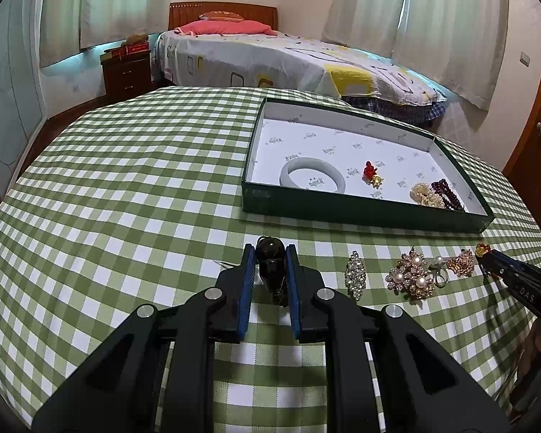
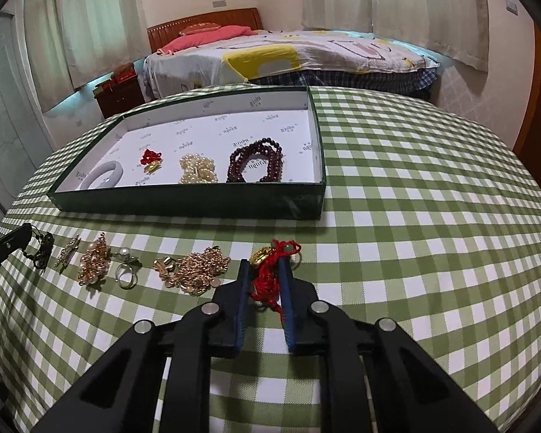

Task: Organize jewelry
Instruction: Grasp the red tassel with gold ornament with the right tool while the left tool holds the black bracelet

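Note:
My left gripper [image 1: 269, 252] is shut on a black pendant [image 1: 270, 265] just above the green checked tablecloth, left of the row of loose jewelry. My right gripper [image 2: 265, 265] is shut on a red cord charm with a gold bead [image 2: 267, 274] at the right end of that row. The dark green box [image 1: 360, 213] with a white lining stands behind, holding a white bangle [image 1: 312, 176], a red and gold charm [image 1: 371, 173], a pearl piece [image 2: 197, 169] and a dark red bead bracelet [image 2: 256, 162].
On the cloth lie a crystal brooch [image 1: 355, 274], a pearl and gold brooch [image 1: 411, 276], a ring [image 2: 126, 276] and a gold chain pile [image 2: 194, 269]. A bed [image 1: 288, 57] and a nightstand [image 1: 126, 72] stand beyond the table.

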Action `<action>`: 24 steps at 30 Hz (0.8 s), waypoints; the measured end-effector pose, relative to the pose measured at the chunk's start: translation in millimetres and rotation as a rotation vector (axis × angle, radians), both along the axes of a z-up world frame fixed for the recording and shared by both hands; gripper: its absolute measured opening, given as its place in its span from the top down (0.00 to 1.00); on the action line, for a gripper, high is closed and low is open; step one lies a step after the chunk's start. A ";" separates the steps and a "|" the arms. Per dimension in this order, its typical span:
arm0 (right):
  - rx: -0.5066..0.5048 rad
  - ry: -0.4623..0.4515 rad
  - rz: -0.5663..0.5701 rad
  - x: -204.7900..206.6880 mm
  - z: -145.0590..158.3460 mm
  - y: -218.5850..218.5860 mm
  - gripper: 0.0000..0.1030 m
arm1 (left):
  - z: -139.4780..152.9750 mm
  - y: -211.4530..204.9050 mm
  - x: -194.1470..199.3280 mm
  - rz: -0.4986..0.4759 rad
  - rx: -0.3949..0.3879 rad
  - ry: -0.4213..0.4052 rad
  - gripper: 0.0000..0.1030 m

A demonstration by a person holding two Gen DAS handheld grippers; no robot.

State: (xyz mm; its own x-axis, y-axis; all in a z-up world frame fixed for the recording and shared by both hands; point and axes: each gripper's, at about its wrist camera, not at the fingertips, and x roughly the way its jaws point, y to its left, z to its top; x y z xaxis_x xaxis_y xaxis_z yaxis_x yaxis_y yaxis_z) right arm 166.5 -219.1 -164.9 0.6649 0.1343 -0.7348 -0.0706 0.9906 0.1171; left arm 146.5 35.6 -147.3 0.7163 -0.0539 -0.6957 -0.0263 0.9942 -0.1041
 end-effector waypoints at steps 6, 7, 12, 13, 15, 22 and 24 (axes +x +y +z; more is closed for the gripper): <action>0.004 -0.023 0.002 -6.9 7.7 -0.7 0.87 | 4.6 -2.7 -2.4 -0.006 -0.004 -0.011 0.83; 0.005 -0.025 0.001 -7.7 8.4 -1.5 0.88 | 5.1 -3.2 -3.0 -0.008 -0.004 -0.012 0.83; 0.008 -0.045 -0.001 -11.6 13.8 -2.1 0.88 | 10.8 -4.5 -6.5 -0.011 -0.003 -0.026 0.83; 0.008 -0.049 -0.001 -12.1 14.8 -2.1 0.88 | 11.7 -4.7 -6.8 -0.010 -0.003 -0.028 0.83; 0.004 -0.049 0.005 -12.3 15.3 -1.6 0.88 | 12.3 -4.1 -7.4 -0.011 -0.004 -0.029 0.83; 0.014 0.007 0.002 -10.0 0.3 -3.8 0.87 | 13.7 -5.0 -9.0 -0.016 -0.006 -0.026 0.83; 0.015 0.010 -0.007 -9.7 -0.6 -4.8 0.83 | 13.2 -5.2 -8.9 -0.016 -0.006 -0.026 0.83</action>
